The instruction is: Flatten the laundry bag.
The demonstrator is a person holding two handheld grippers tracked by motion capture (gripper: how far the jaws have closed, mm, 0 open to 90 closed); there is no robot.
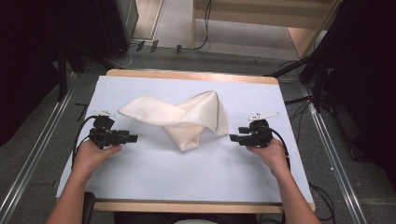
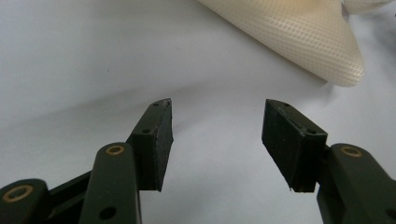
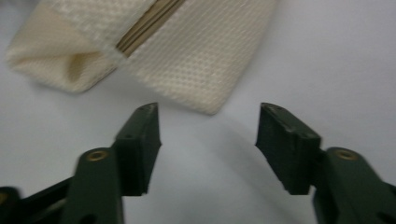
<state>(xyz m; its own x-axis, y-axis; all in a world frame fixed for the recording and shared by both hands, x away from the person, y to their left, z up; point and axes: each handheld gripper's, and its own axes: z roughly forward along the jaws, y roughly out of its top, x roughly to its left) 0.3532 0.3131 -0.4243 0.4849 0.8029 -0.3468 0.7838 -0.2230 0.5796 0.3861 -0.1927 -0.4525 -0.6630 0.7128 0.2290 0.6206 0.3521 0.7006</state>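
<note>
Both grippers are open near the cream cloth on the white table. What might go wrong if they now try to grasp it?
1. The cloth lies twisted and folded over itself, so a gripper may pinch several layers at once and the twist may remain.
2. The left gripper and the right gripper are both open and apart from the cloth; closing too early would likely catch nothing.
3. On the smooth table, a low approach might push the cloth along instead of getting a jaw under its edge.

Cloth (image 2: 299, 32) cut off by top edge in left gripper view, just ahead of left gripper (image 2: 217, 135). In right gripper view, cloth also runs off top; pic soft w/ blur, esp. left jaw of right gripper (image 3: 208, 140). Folded underside hidden.
</note>
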